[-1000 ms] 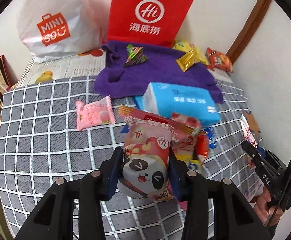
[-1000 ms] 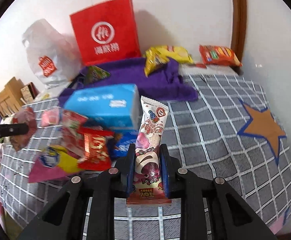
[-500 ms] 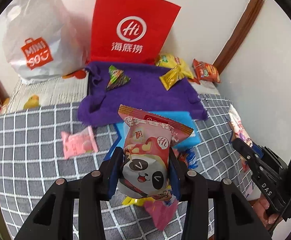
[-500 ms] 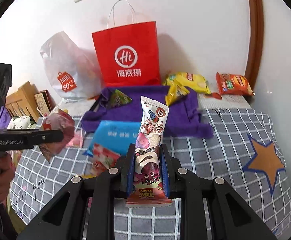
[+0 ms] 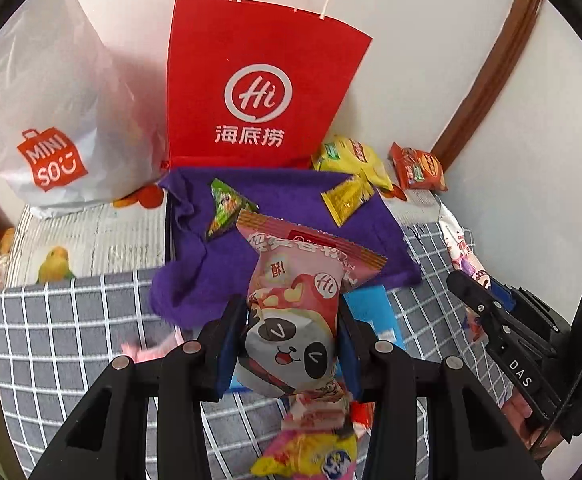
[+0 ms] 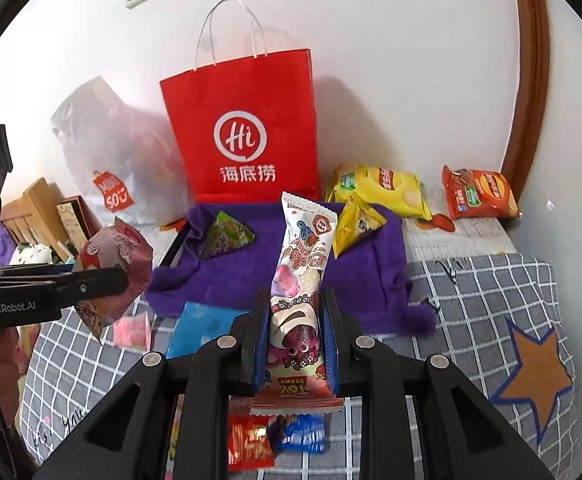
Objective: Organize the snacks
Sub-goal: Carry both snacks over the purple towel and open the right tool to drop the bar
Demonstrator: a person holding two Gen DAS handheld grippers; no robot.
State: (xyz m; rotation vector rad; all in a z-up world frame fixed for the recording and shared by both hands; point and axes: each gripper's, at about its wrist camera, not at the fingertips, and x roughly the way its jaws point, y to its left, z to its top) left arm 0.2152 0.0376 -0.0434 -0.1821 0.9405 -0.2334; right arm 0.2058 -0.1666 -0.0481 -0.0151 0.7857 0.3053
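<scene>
Risk, judged: puffy pink panda-print snack pouch (image 5: pixel 291 320) pinched low across its belly by left gripper (image 5: pixel 291 344); air-filled foil could squirm out if grip slackens or wrist tips further. Long white-and-pink Toy Story snack stick packet (image 6: pixel 301 280) clamped near its lower end by right gripper (image 6: pixel 295 344); long free top could sway, or catch the red paper Hi bag (image 6: pixel 247 132) rim on entry, judged the likely destination. Two tools close together: collision possible, right tool visible at the right edge of the left view.

Left fingers (image 5: pixel 231 344) narrow, closed on the pouch from both sides; pouch upright, top seal above the fingertips. Right fingers (image 6: pixel 257 340) narrow, pressed on the packet; bottom seal below the pads, most of its length standing above.

Both packets held in the air above the grey checked bed cover (image 6: pixel 491 300), near the purple cloth (image 6: pixel 371 276) at the bed's far edge.
</scene>
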